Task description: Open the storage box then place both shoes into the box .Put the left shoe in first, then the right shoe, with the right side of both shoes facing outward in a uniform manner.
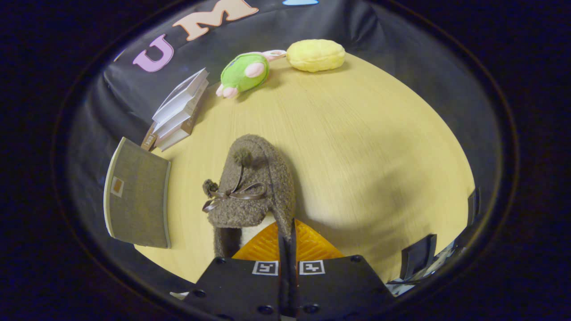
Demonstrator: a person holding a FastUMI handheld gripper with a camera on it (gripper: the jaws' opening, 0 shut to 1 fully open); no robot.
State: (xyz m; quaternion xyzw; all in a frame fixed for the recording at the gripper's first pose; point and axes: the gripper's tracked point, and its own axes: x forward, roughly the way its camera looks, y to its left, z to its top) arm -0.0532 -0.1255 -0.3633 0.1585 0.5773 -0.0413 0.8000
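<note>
A brown fuzzy shoe (254,178) with a ribbon bow and two pom-poms points its toe away from me, just ahead of the fingers. My gripper (287,229) is shut on the right side of the shoe's collar, the jaws nearly touching with the fabric pinched between them. The shoe's pale lining shows left of the fingers. The grey fabric storage box (138,196) with a small label patch stands to the left of the shoe, at the table's left edge. I cannot tell whether its door is open.
A stack of books (178,111) lies beyond the box. A green plush toy (244,73) and a yellow plush (316,55) rest at the far end of the wooden table (366,147). Black hardware (419,261) sits at the near right edge.
</note>
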